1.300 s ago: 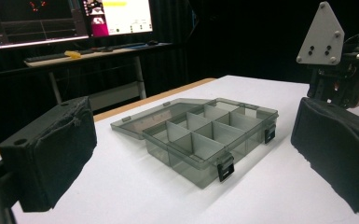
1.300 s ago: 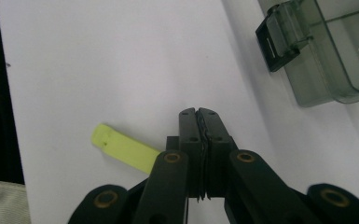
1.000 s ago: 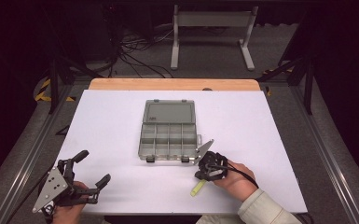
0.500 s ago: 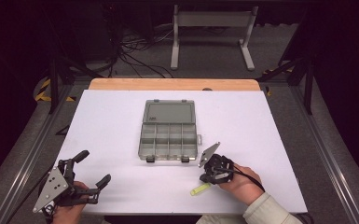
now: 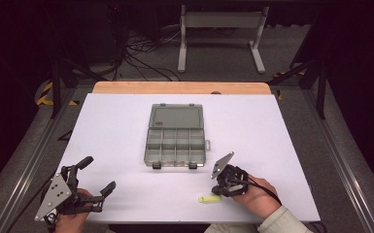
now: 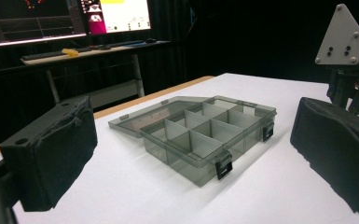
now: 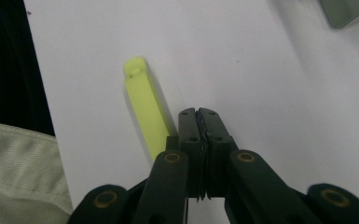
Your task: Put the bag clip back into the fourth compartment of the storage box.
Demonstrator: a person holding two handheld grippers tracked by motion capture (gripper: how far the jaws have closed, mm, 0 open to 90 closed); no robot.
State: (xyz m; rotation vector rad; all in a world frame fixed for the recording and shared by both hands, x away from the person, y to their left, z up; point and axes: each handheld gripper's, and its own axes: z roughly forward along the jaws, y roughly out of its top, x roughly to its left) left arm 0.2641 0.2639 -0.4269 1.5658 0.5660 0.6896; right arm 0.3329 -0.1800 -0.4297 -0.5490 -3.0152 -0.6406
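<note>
The yellow stick (image 7: 142, 105) lies flat on the table (image 5: 116, 131), just beside the right gripper (image 7: 198, 112), whose jaws are clenched on nothing. The box (image 5: 176, 141) stands open, compartments bare. Left gripper (image 5: 96, 174) gapes, idle. Nothing stowed yet; the pickup remains.

Left gripper (image 5: 96, 175) lower left — jaws spread wide; right gripper (image 5: 217, 187) lower right, jaws pressed together (empty).
</note>
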